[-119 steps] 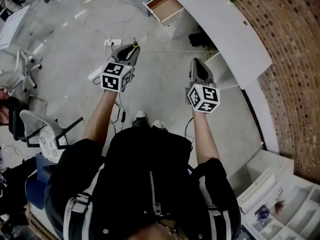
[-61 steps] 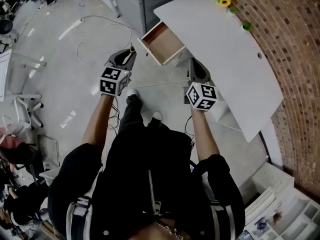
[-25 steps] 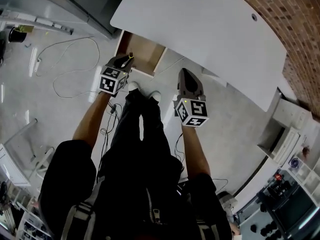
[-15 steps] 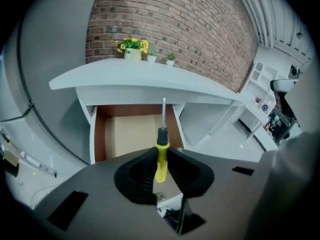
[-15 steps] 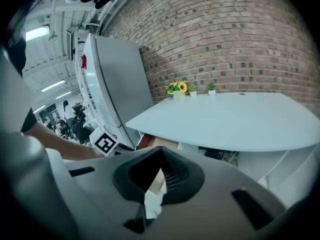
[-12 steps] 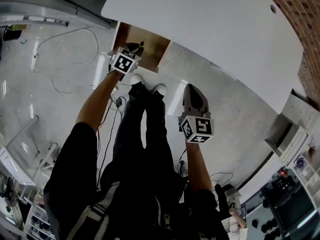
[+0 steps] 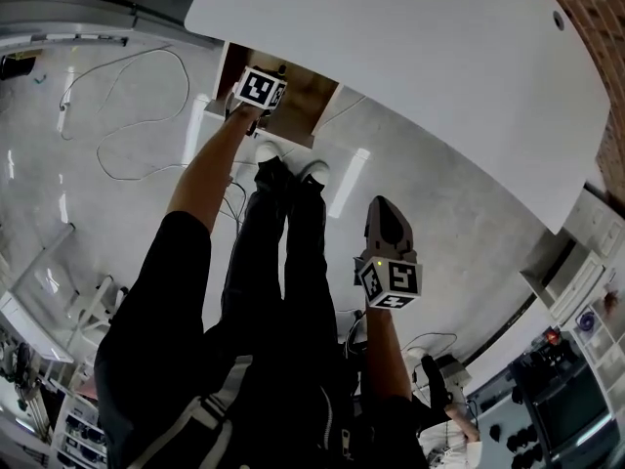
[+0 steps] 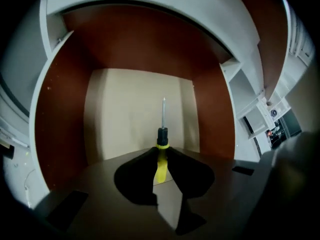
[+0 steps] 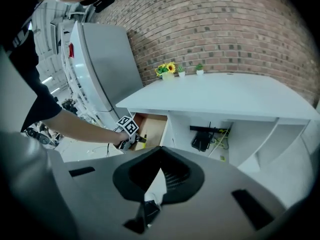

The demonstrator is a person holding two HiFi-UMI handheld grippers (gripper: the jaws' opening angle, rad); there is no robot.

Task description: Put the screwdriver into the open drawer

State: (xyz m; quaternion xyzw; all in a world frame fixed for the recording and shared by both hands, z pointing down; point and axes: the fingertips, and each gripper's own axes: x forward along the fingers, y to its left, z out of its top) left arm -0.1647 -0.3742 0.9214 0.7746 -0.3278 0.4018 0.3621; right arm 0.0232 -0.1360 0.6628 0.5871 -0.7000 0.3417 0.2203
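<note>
- A pale concrete floor (image 7: 439,213) runs under a curved white desk (image 7: 420,57). Loose cables (image 7: 117,115) trail across it at 10 o'clock in the head view.
- Nearest the person, the right gripper (image 7: 383,208) hangs over the floor at 5 o'clock, its jaws pressed together with nothing between them.
- Farther out, at 11 o'clock, the left gripper (image 8: 161,153) sits inside the open drawer (image 8: 135,99) (the arm is at full stretch). Its jaws are clamped on the yellow handle of the screwdriver (image 8: 162,134).
- In the left gripper view, the screwdriver's black collar and metal shaft point to 12 o'clock over the drawer's pale bottom, between its red-brown side walls. Whether the tip touches the bottom cannot be told.
- Farthest off, a brick wall (image 9: 240,29) stands behind the desk. Small flower pots (image 9: 167,69) line the desk's back edge at 11 o'clock in the right gripper view.
</note>
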